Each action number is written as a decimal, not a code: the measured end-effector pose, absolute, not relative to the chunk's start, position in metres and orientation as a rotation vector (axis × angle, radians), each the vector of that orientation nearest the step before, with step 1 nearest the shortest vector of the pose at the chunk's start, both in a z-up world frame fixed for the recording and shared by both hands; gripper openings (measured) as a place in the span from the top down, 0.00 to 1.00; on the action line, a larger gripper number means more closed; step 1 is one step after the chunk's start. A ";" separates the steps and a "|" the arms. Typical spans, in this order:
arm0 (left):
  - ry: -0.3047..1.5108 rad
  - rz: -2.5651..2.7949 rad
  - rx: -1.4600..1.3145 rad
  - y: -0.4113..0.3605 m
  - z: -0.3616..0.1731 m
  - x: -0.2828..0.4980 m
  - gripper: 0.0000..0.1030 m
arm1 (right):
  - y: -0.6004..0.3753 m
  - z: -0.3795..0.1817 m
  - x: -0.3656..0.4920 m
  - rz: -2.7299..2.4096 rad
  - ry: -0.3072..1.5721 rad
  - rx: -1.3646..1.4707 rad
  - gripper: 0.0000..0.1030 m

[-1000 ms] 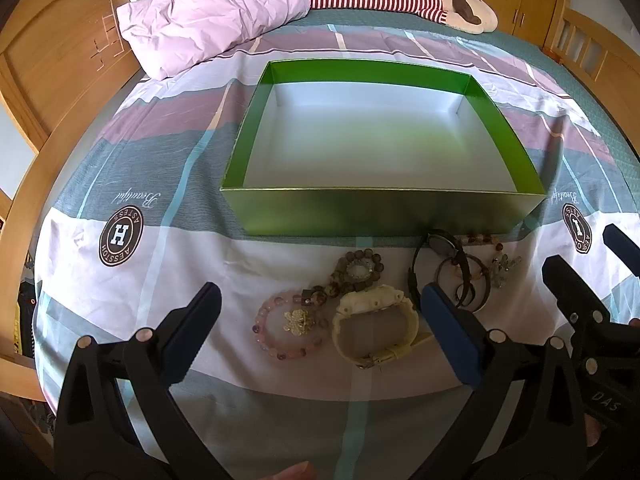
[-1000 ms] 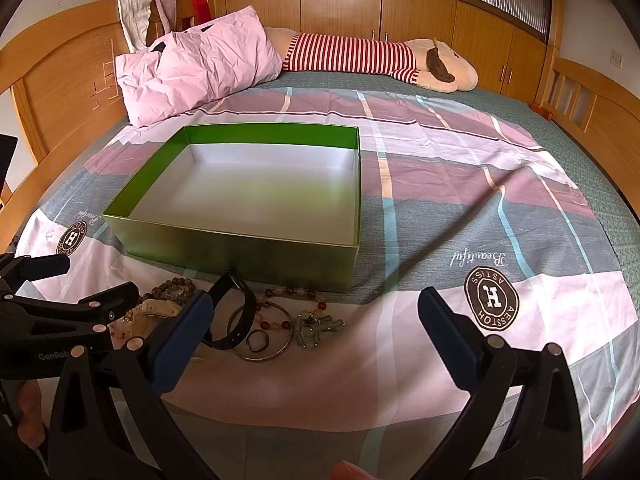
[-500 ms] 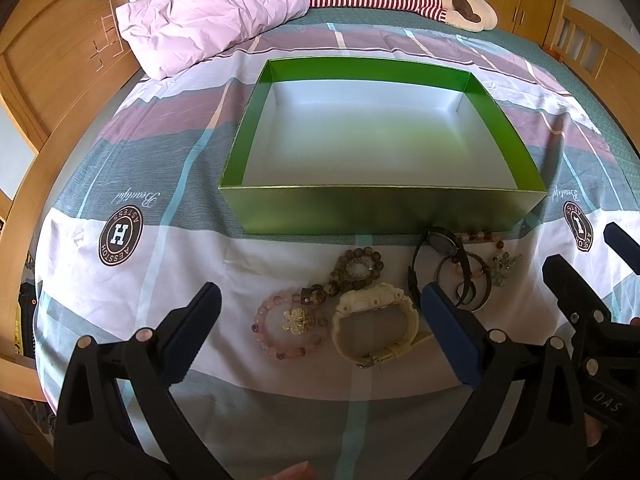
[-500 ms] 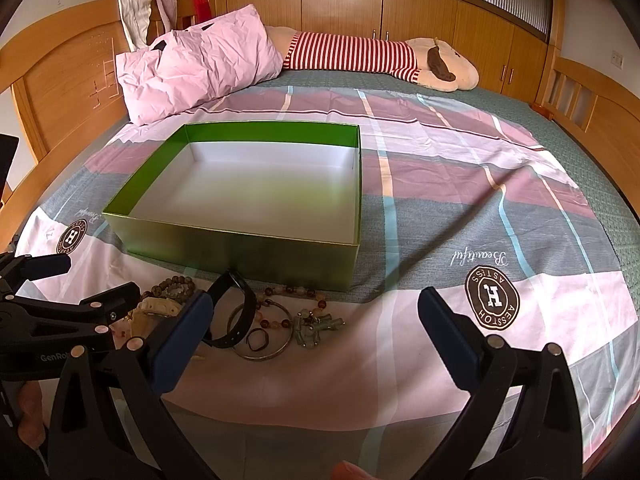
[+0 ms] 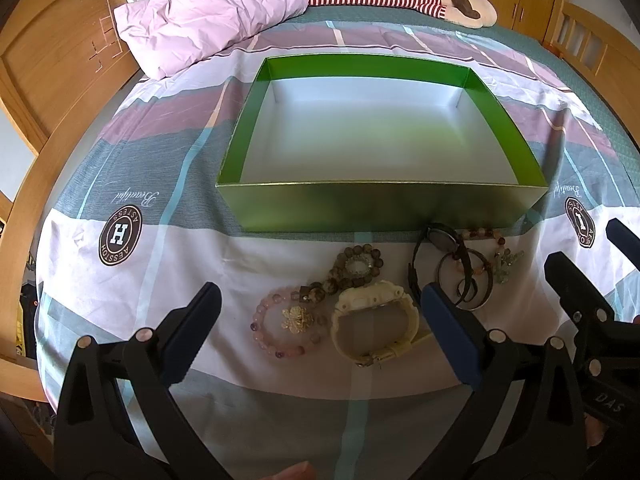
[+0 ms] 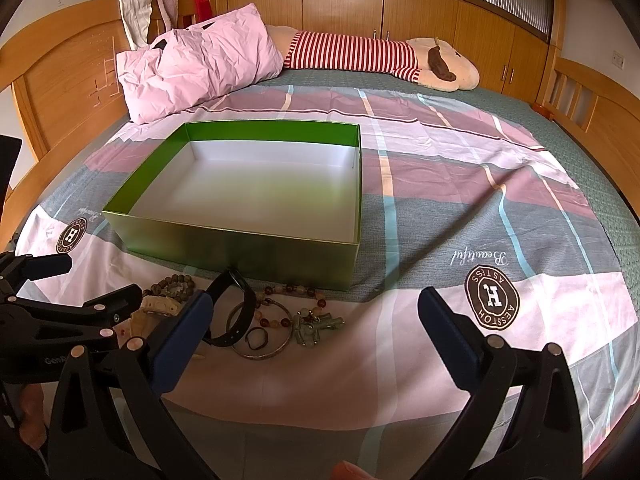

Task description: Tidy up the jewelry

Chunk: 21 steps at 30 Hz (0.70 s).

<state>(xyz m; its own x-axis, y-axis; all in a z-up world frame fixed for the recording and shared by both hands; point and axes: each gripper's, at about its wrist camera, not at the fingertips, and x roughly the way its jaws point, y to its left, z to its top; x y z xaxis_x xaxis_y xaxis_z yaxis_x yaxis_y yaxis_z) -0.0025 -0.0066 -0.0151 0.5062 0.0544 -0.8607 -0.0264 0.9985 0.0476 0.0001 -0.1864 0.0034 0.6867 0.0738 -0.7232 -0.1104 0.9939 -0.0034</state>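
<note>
An empty green box with a white inside stands on the bed; it also shows in the right wrist view. Jewelry lies in front of it: a pink bead bracelet, a cream watch, a brown bead bracelet, a black watch, a metal bangle and a green jade piece. My left gripper is open above the pink bracelet and cream watch. My right gripper is open just short of the bangle and jade piece.
A pink pillow and a striped plush toy lie at the head of the bed. Wooden bed frame rises on the left and a wooden rail on the right. The patterned sheet lies right of the box.
</note>
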 end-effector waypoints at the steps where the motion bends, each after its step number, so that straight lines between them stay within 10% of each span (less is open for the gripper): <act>1: 1.039 0.049 0.029 -0.007 -0.015 -0.002 0.02 | -0.187 0.003 0.000 0.103 0.808 -0.047 0.01; 21: 1.108 0.091 -0.054 0.038 -0.019 0.009 0.12 | -0.227 0.003 0.015 -0.018 0.853 0.010 0.09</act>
